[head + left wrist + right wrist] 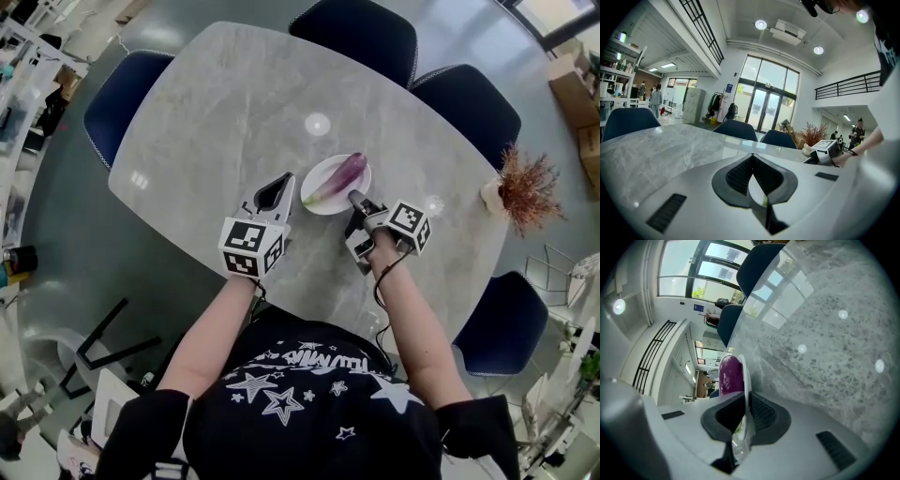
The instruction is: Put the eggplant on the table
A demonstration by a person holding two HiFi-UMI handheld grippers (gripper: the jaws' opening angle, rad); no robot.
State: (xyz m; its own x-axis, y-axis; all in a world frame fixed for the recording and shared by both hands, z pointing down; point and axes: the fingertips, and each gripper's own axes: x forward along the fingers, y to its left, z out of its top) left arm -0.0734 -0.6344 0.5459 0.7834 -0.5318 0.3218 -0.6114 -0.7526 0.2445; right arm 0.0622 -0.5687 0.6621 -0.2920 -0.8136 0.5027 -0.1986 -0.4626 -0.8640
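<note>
The long, glossy purple eggplant [342, 175] lay slantwise on a small round white plate [321, 174], which sat near the middle of the grey marble-patterned oval table [225, 112]; whether the plate was flat on the top or slightly lifted could not be made out. The right gripper [355, 198] had its jaws closed on the near rim of that plate, and in the right gripper view the thin white rim [746, 380] ran edge-on between the dark ribbed pads, with the eggplant [730, 373] just beyond them. The left gripper [277, 190] rested just beside the plate's left edge, its jaws brought together at the tips with nothing between them, as the left gripper view [752, 157] confirmed. The eggplant looked firm but slightly yielding, fairly light, and smooth enough to slip or roll, particularly if the plate were tipped. The best hold was probably across the thick middle of its body, square to its length, rather than on the tapering pale end, with a moderate squeeze so the skin would not bruise.
</note>
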